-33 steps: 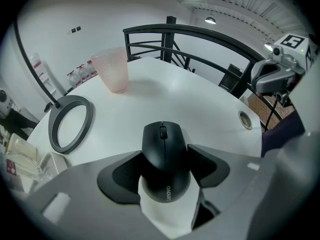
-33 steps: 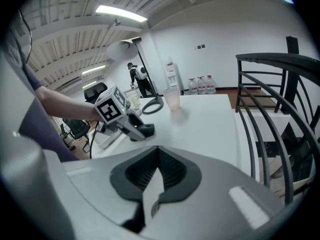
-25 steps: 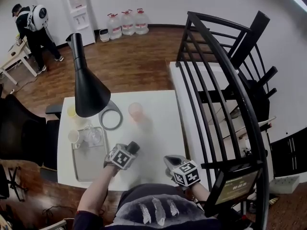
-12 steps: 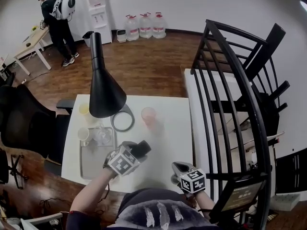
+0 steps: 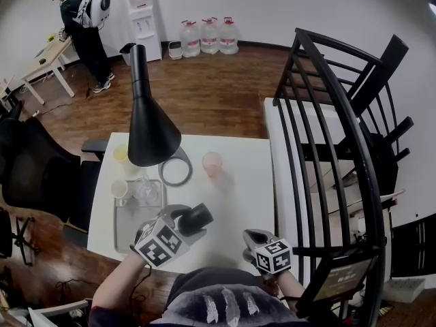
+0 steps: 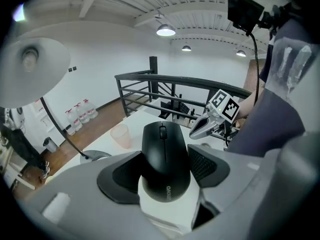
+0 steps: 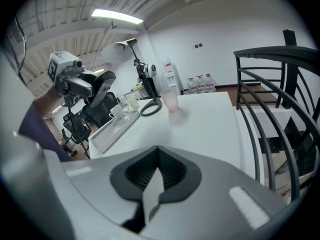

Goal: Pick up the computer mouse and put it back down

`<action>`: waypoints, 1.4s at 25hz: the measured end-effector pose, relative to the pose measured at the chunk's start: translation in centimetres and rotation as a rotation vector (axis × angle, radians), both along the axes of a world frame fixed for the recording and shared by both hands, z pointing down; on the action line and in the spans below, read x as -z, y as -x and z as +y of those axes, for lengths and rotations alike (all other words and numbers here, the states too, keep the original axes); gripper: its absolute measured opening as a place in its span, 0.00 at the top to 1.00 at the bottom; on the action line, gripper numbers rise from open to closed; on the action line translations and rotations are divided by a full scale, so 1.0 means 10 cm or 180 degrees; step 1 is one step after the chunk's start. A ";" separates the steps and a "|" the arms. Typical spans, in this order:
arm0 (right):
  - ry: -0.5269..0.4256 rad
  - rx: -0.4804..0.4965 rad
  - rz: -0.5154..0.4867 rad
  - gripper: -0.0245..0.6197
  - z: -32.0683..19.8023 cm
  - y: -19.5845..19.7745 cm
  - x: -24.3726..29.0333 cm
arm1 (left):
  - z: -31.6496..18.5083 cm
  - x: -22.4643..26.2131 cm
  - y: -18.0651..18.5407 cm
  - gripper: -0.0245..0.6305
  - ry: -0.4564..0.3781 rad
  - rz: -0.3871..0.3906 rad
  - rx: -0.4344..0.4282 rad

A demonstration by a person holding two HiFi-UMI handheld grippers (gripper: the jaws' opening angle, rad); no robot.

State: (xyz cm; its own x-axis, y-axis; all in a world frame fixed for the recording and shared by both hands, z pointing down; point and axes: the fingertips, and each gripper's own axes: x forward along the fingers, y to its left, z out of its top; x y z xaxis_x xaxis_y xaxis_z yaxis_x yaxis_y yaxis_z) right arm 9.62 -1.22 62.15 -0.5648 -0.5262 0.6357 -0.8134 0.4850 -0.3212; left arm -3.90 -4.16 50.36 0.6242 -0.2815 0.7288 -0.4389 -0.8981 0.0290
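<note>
A black computer mouse (image 6: 165,159) sits clamped between the dark pads of my left gripper (image 6: 165,169), held up in the air above the white table (image 5: 242,196). In the head view the mouse (image 5: 195,218) sticks out ahead of the left gripper (image 5: 182,222), over the table's front part near the tray. My right gripper (image 5: 251,238) rests low at the table's front right edge. In the right gripper view its pads (image 7: 170,170) meet with nothing between them, and the raised left gripper (image 7: 82,84) with the mouse (image 7: 104,83) shows at upper left.
A black desk lamp (image 5: 148,125) with a ring base (image 5: 176,170) stands at the table's back left. A pink cup (image 5: 212,162) is beside it. A grey tray (image 5: 129,216) with cups and glasses lies on the left. A black railing (image 5: 327,148) rises on the right. A person (image 5: 85,22) stands far off.
My left gripper has lifted the mouse up off the table toward the camera and rolled somewhat. The right gripper has stayed put.
</note>
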 end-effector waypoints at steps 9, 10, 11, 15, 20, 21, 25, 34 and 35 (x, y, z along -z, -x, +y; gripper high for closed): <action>0.0002 0.0035 0.0019 0.96 0.03 0.01 -0.01 | 0.22 0.42 -0.05 0.50 -0.0224 0.0006 -0.0226; 0.0005 0.0040 0.0023 0.96 0.03 0.01 -0.01 | 0.24 0.47 -0.06 0.50 -0.0251 0.0000 -0.0262; 0.0005 0.0046 0.0024 0.96 0.04 0.01 -0.01 | 0.27 0.51 -0.07 0.50 -0.0273 -0.0005 -0.0296; 0.0001 0.0070 0.0021 0.96 0.02 0.05 0.00 | 0.33 0.66 -0.09 0.50 -0.0359 -0.0016 -0.0410; -0.0002 0.0110 0.0020 0.96 0.01 0.09 0.01 | 0.41 0.78 -0.12 0.50 -0.0443 0.0052 -0.0446; -0.0002 0.0112 0.0022 0.96 0.01 0.09 0.01 | 0.42 0.80 -0.13 0.50 -0.0457 0.0066 -0.0442; -0.0007 0.0108 0.0029 0.96 0.00 0.07 0.00 | 0.42 0.83 -0.14 0.50 -0.0505 0.0121 -0.0421; 0.0011 0.0118 0.0042 0.96 0.01 0.08 0.00 | 0.45 0.82 -0.13 0.50 -0.0417 0.0186 -0.0453; 0.0011 0.0118 0.0042 0.96 0.00 0.08 -0.01 | 0.46 0.81 -0.13 0.50 -0.0407 0.0187 -0.0468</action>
